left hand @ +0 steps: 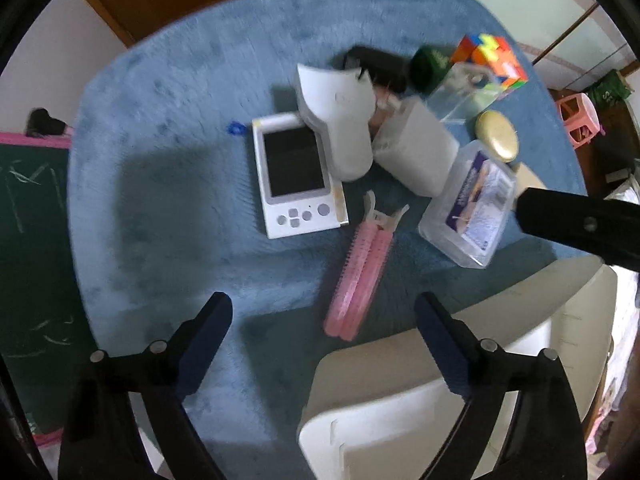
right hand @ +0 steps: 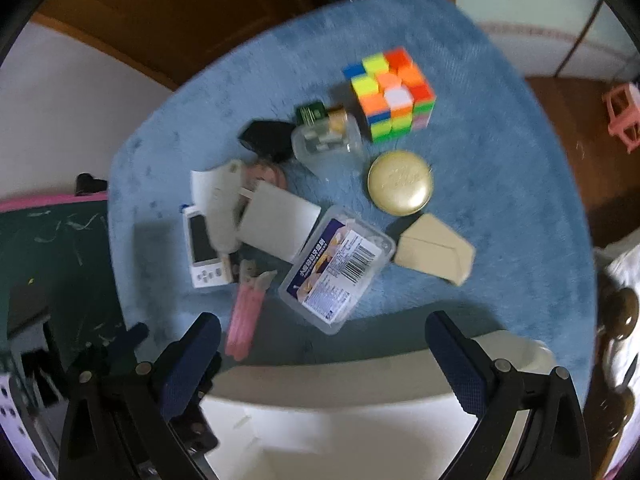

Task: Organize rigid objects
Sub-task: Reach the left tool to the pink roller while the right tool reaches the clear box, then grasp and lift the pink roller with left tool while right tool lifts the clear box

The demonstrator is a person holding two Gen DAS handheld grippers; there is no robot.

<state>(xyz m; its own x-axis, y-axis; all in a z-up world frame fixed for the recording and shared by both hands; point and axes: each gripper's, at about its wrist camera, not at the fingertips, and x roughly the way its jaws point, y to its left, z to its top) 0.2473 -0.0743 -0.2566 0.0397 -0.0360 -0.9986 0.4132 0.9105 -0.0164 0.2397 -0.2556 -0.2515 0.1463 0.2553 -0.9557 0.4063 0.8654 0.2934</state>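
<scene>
On blue mat (right hand: 500,220): clear box (right hand: 338,270) (labelled packet inside, apparently); both hand-held grippers (left hand: 324,322) (right hand: 322,340) wide open, empty.

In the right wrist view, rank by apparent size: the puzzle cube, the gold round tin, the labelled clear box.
1. Labelled clear box, clearly largest, though it also lies nearest the camera.
2. Puzzle cube and gold round tin look about alike; I won't rank them.

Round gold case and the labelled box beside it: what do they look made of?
Round gold case: looks like metal or metallic-coated plastic, satin sheen, embossed lid. Labelled box: clear rigid plastic, glossy; contents and printed label show through. Both lie on the blue mat.
</scene>
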